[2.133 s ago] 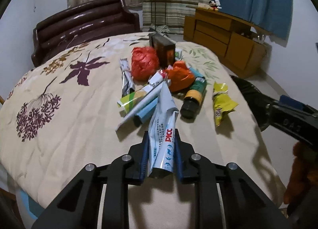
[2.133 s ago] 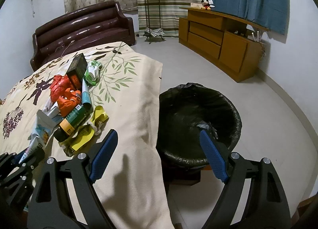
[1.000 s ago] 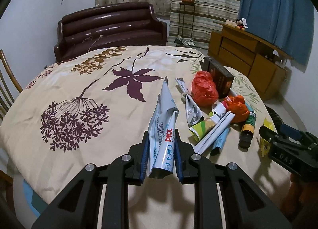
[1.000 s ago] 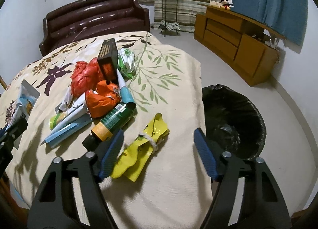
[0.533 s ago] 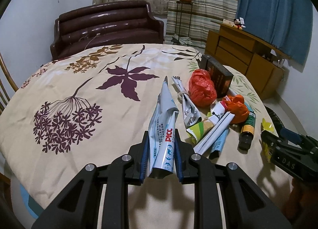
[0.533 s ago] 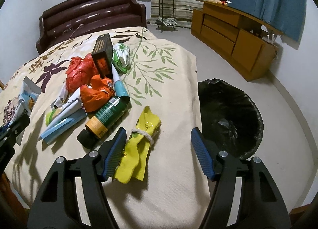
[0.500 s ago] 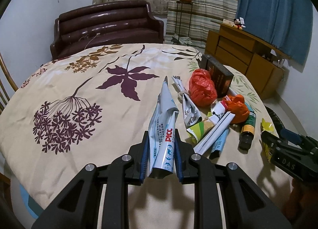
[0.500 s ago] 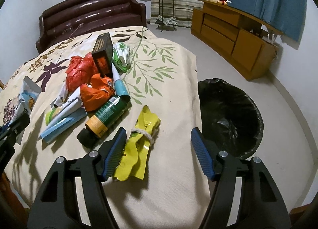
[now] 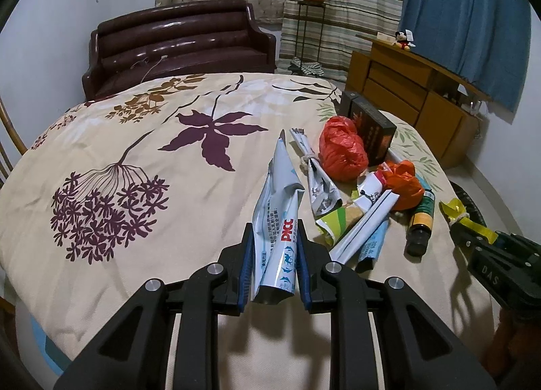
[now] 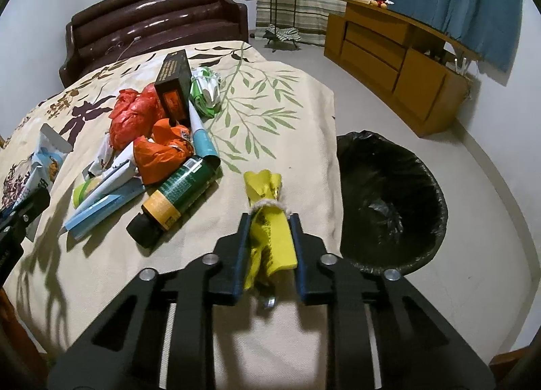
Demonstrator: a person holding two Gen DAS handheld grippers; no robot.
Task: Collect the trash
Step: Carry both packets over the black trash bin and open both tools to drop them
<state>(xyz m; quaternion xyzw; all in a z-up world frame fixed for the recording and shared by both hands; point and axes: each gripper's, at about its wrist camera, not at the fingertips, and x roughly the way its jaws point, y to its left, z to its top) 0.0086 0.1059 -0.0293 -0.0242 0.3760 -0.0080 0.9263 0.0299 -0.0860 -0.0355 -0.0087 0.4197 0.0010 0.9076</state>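
Observation:
My left gripper [image 9: 274, 231] is shut on a crumpled silver-blue snack pouch [image 9: 280, 187], held above the flowered bedspread [image 9: 135, 140]. My right gripper [image 10: 268, 217] has its jaws closing, and both pads press on a yellow wrapper [image 10: 265, 184] tied with string near the bed's right edge. That right gripper [image 9: 473, 238] also shows at the right of the left wrist view. The trash pile beside it holds a red bag [image 10: 135, 113], an orange bag [image 10: 162, 153], a green bottle [image 10: 179, 194], a dark box [image 10: 174, 86] and flat cartons [image 10: 101, 200]. A black-lined bin [image 10: 436, 187] stands on the floor to the right.
A dark brown sofa [image 9: 175, 48] sits behind the bed. A wooden cabinet [image 10: 389, 52] runs along the right wall under a blue curtain. A plant stand [image 9: 312, 18] is by the striped curtain. A chair back [image 9: 6, 140] shows at the far left.
My right gripper came from above the bin to the yellow wrapper and its jaws went from wide apart to closed on it. The left gripper carried its pouch away from the pile, then stayed still.

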